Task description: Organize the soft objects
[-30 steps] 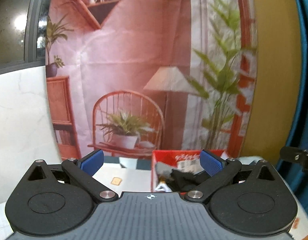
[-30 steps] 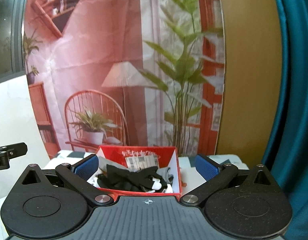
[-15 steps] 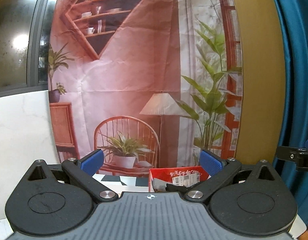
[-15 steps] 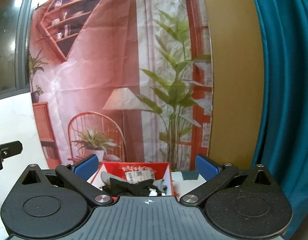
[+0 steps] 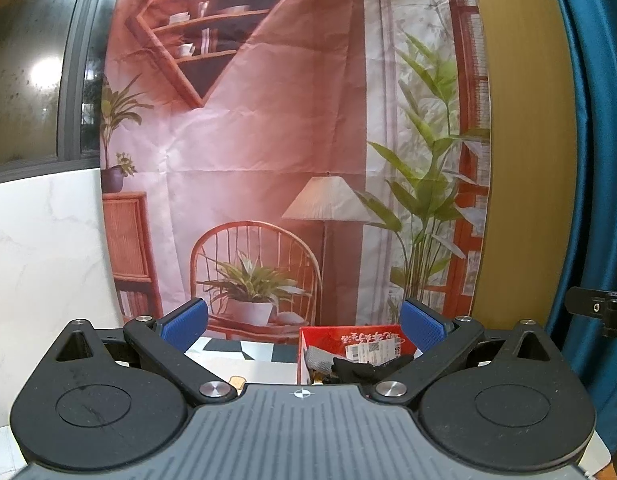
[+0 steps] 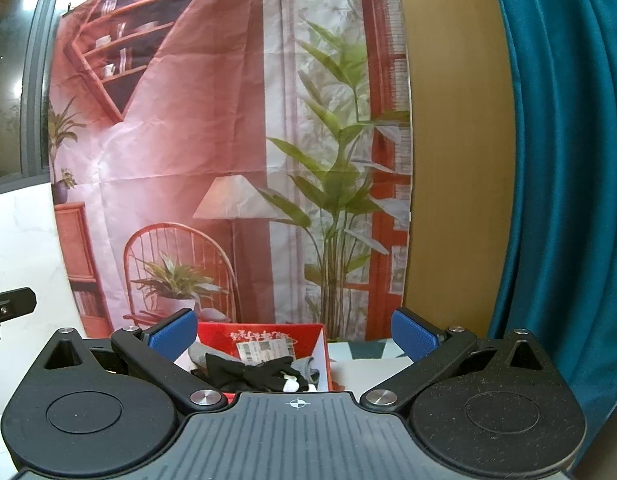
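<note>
Both the left gripper (image 5: 303, 322) and right gripper (image 6: 294, 332) hover with jaws wide open and empty, the red box (image 6: 264, 338) of dark socks (image 6: 252, 372) lying ahead, nearer the right.

Black left tool (image 5: 303, 322), blue ribbed pads (image 5: 185, 323), silver screws.

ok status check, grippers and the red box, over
Left gripper open, empty. Right gripper open, empty. Red box ahead, dark soft items piled inside. Nothing blocking.
</note>
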Motion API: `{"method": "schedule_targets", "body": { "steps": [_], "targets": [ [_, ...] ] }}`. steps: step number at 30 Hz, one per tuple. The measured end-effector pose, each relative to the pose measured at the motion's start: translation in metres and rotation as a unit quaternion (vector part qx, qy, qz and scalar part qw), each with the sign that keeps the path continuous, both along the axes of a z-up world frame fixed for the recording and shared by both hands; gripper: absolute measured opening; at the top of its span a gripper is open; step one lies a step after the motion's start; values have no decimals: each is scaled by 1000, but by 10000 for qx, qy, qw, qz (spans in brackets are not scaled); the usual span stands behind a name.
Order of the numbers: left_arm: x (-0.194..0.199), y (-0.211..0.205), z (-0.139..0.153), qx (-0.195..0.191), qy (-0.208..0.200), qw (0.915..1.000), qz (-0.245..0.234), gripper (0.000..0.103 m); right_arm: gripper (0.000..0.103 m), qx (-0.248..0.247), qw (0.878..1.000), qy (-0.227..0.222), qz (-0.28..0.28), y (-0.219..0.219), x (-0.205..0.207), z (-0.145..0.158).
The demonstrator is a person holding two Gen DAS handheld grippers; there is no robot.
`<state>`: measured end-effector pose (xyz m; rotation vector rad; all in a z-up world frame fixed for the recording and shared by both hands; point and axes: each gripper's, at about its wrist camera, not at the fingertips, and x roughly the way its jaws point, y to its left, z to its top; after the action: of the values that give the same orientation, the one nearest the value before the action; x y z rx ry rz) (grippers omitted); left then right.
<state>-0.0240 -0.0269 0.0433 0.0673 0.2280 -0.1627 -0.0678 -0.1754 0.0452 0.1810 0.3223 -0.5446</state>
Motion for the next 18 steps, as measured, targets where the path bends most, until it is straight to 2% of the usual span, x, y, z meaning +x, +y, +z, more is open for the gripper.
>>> {"method": "schedule_targets", "body": {
  "steps": [18],
  "targets": [
    [2,2,-2,12,64,10000,-6,103,103,-51,9999,79,-94,-1,1,-1]
  ]
}}
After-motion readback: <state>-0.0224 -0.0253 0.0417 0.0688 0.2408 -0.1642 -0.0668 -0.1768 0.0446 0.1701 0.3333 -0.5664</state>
